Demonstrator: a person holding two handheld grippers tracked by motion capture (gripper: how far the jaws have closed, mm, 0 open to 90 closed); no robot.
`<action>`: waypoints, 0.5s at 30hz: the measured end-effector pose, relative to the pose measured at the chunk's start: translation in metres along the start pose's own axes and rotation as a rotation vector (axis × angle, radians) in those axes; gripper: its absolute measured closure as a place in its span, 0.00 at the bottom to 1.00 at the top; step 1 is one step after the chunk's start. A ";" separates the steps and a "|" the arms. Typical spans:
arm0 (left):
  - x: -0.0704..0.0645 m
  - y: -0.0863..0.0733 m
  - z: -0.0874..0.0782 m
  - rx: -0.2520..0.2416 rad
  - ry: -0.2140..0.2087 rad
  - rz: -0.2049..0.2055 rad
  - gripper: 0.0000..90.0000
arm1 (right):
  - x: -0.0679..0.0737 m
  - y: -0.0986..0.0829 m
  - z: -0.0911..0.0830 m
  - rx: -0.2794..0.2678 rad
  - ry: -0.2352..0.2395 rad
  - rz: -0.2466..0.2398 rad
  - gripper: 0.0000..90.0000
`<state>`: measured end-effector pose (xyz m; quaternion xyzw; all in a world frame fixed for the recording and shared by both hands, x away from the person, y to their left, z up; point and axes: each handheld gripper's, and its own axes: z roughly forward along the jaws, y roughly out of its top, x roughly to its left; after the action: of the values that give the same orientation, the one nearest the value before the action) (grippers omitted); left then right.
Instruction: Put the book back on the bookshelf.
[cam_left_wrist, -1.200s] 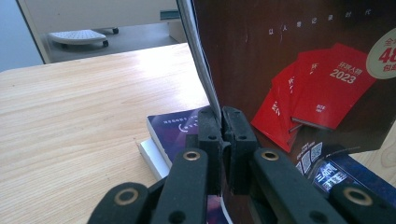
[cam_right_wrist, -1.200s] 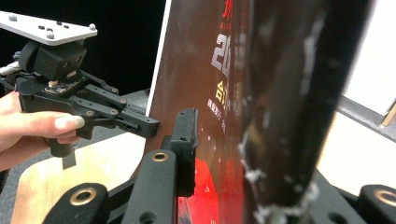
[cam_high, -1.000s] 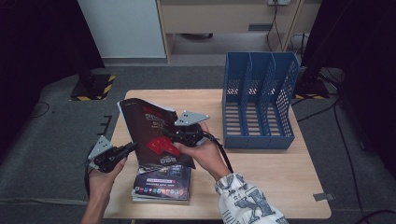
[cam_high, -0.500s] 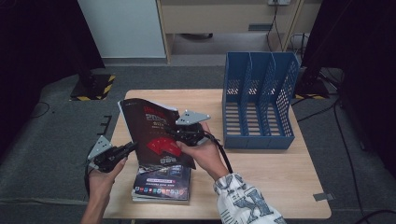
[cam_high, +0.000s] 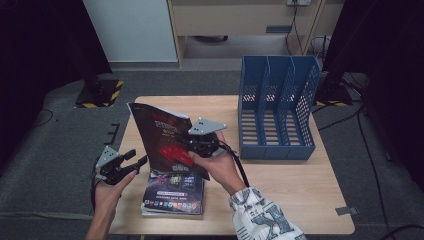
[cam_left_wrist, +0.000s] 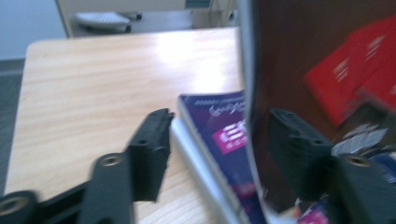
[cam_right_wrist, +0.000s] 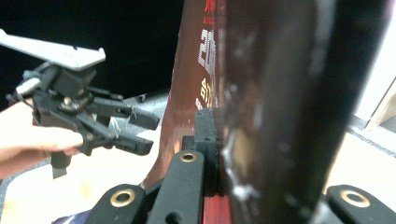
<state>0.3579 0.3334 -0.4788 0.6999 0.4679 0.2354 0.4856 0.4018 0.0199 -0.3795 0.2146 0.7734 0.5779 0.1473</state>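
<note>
The right tongs (cam_high: 186, 146) pinched a dark maroon glossy magazine with red cover graphics (cam_high: 162, 137), holding it raised and tilted above the pale wooden surface (cam_high: 280, 185), its lower edge just over a stack of purple-covered magazines (cam_high: 172, 192) that lay flat near the front edge. In the right gripper view, the black jaws were pressed against both faces of the maroon magazine (cam_right_wrist: 196, 70). The left tongs (cam_high: 131, 163) stood spread, held at the left edge of the surface just beside the raised magazine's lower corner. In the left gripper view, one jaw sat on each side of the magazine's edge (cam_left_wrist: 322, 60), without closing on it. A blue perforated plastic file rack with three slots (cam_high: 275, 107) stood upright at the far right of the surface, well apart from both tongs.
</note>
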 end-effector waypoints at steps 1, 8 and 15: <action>0.000 0.000 0.000 0.000 0.000 0.000 0.35 | 0.000 0.000 0.000 0.000 0.000 0.000 0.97; 0.005 -0.009 0.009 0.025 0.004 -0.026 0.13 | -0.005 0.009 -0.003 -0.030 -0.023 0.015 0.97; 0.010 -0.013 0.012 0.051 0.030 -0.014 0.07 | -0.009 0.013 -0.005 -0.050 -0.053 0.027 0.97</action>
<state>0.3665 0.3374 -0.4968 0.7050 0.4859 0.2303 0.4624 0.4098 0.0143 -0.3655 0.2365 0.7518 0.5931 0.1650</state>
